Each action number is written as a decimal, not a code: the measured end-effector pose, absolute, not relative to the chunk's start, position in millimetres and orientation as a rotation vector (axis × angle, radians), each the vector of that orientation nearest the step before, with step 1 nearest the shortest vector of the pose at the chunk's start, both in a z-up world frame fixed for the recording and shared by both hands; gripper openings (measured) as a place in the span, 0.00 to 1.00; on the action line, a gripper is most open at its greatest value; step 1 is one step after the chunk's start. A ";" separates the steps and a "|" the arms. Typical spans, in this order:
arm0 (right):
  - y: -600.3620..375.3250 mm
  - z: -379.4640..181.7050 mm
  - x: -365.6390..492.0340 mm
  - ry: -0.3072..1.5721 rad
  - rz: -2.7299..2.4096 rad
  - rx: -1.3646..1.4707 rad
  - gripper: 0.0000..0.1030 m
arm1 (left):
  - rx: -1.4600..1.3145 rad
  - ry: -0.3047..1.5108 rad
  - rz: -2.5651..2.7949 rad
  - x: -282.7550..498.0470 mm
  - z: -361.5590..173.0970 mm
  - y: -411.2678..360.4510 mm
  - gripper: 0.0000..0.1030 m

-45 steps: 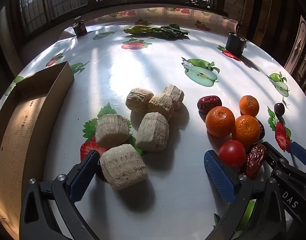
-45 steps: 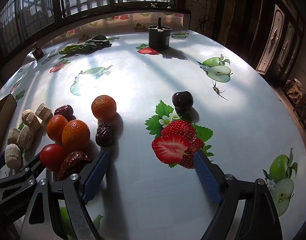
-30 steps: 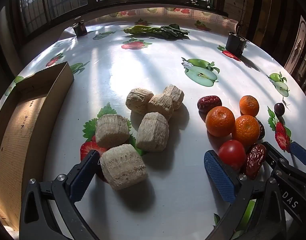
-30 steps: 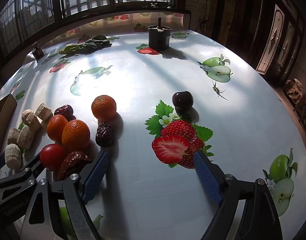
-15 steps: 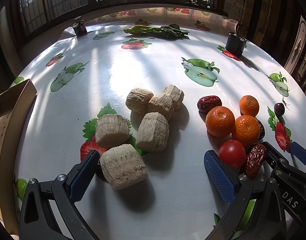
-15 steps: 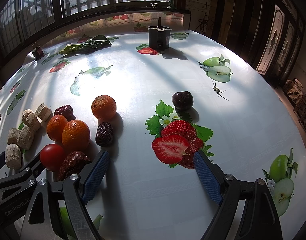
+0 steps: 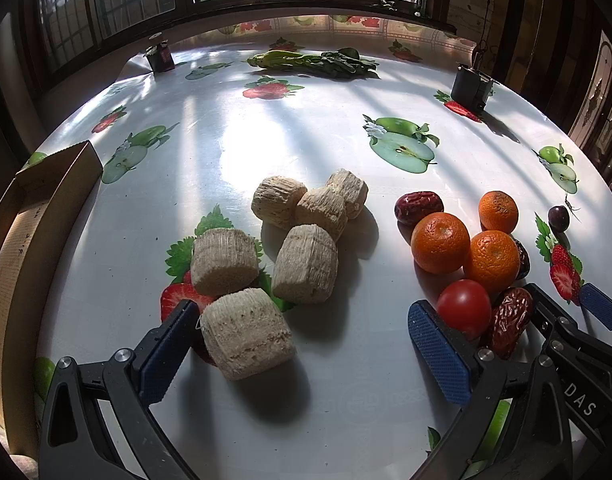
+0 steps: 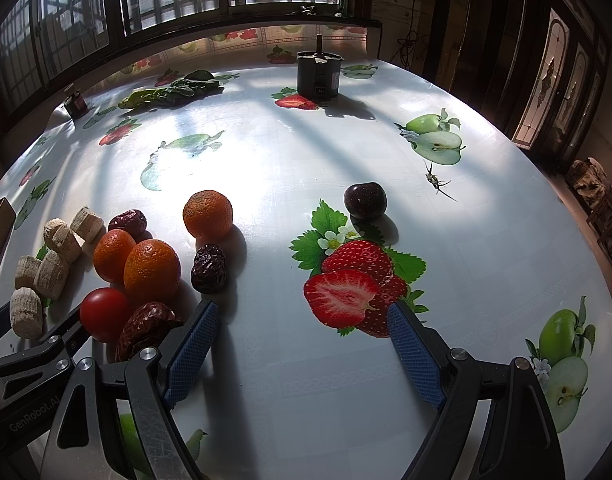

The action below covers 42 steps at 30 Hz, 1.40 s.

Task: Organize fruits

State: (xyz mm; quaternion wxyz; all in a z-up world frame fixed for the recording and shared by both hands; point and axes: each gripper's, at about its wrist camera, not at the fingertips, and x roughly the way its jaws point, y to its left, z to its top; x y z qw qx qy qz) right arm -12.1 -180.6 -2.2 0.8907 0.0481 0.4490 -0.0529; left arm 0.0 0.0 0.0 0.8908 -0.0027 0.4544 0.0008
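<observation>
Three oranges point(image 7: 440, 242) lie in a cluster with a red tomato point(image 7: 464, 308) and wrinkled red dates point(image 7: 510, 322) on the fruit-print tablecloth. A dark cherry point(image 8: 365, 201) sits apart to their right. Several beige fibrous chunks point(image 7: 306, 264) are grouped left of the fruit. My left gripper point(image 7: 301, 344) is open, and the nearest chunk point(image 7: 245, 332) lies between its fingers, close to the left one. My right gripper point(image 8: 303, 344) is open over bare cloth. The tomato point(image 8: 105, 314) and a date point(image 8: 149, 330) lie just left of its left finger.
A cardboard box point(image 7: 21, 240) stands open at the table's left edge. Leafy greens point(image 7: 314, 62), a small dark jar point(image 7: 159, 58) and a dark can point(image 8: 318, 76) stand at the far side near the windows. The round table drops off at the right.
The cardboard box slid away to the left half a second ago and has now come partly back toward the chunks. Both grippers and the fruit have stayed put.
</observation>
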 end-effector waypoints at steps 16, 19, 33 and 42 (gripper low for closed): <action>-180.9 -2.2 -12.0 0.933 -0.109 0.101 0.86 | -0.006 0.944 0.002 0.0 0.0 0.0 1.00; -181.2 -2.3 -12.0 0.933 -0.110 0.102 0.86 | -0.005 0.943 0.002 0.0 0.0 0.0 1.00; -179.7 -1.4 -21.2 0.942 -0.086 0.099 0.87 | 0.029 0.994 -0.059 -8.0 0.9 0.3 1.00; -175.8 -1.7 -31.2 0.963 -0.047 0.079 0.88 | 0.041 1.019 -0.142 -12.7 4.5 6.7 0.99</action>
